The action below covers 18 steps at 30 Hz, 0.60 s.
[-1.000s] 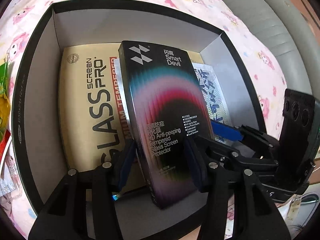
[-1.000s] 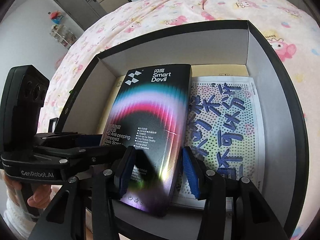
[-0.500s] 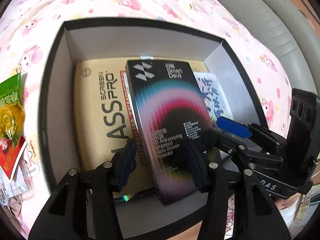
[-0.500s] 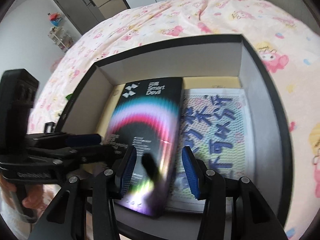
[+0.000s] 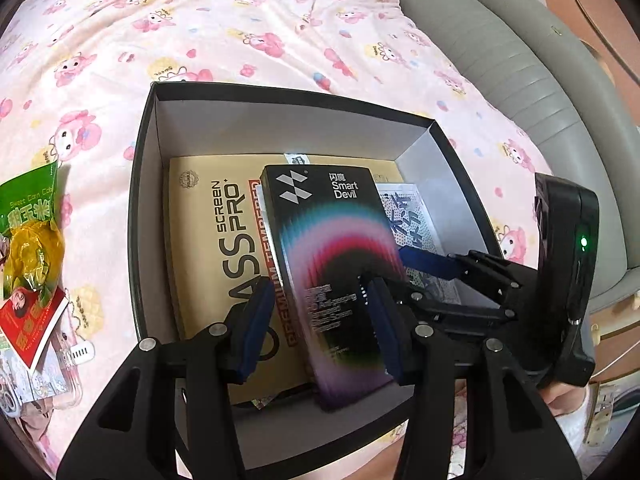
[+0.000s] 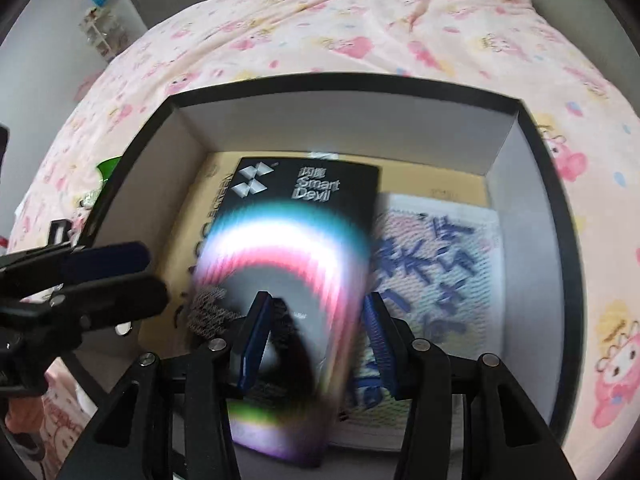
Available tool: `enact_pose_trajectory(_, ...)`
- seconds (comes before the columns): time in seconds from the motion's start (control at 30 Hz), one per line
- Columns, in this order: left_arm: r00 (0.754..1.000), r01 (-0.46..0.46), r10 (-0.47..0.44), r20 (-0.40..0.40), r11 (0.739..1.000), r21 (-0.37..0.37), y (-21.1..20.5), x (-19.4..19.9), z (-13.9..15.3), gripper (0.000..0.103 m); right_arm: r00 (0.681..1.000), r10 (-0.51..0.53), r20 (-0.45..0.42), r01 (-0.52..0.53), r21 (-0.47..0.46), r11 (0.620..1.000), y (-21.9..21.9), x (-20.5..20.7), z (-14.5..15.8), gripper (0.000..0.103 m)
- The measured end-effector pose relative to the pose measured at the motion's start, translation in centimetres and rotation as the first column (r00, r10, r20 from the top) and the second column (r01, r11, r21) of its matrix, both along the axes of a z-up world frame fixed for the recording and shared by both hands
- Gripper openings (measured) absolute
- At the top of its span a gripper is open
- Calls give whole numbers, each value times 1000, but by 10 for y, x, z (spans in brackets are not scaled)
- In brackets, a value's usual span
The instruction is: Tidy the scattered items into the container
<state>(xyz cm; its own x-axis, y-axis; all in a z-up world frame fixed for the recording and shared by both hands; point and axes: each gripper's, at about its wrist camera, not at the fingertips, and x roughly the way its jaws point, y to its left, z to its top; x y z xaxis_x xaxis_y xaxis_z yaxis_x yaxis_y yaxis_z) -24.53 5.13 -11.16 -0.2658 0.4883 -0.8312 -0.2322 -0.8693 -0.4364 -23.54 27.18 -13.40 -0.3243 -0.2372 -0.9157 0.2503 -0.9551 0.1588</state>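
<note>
Container: black open-topped cardboard box with pale inner walls (image 5: 140, 184) (image 6: 560, 240), sitting on a pink cartoon-print bedsheet (image 5: 240, 20).
Contents: tan "Screen Pro+" tempered-glass pack (image 5: 208, 240) flat on the floor, a white dotted packet with blue characters (image 6: 432, 256) beside it, and a black "Smart Devil" screen-protector box with rainbow arcs (image 5: 332, 264) (image 6: 296, 240) lying on top of both.
Left gripper (image 5: 320, 324): jaws spread, above the Smart Devil box's near end — no pad pressing it.
Right gripper (image 6: 312, 340): jaws apart, over the same end, clear of it.
Outside: green-and-yellow sweet-corn snack packet (image 5: 28, 232) on the sheet, left of the container.
</note>
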Motion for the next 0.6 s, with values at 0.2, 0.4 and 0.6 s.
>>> enact_pose_trajectory(0.2,1000,4,-5,-17,1000,-21,7,-1,-2,49,998,63,-1,-61,-244,968,4,8,3,44)
enact_pose_trajectory(0.4,999,29,-31,-34,998,-55,16,-1,-6,49,997,-10,-71,-3,-177,984,33,14,19,44)
enact_pose_trajectory(0.6,990,120,-126,-69,990,-79,44,6,-8,49,971,-156,-182,142,-90,986,70,21,39,44)
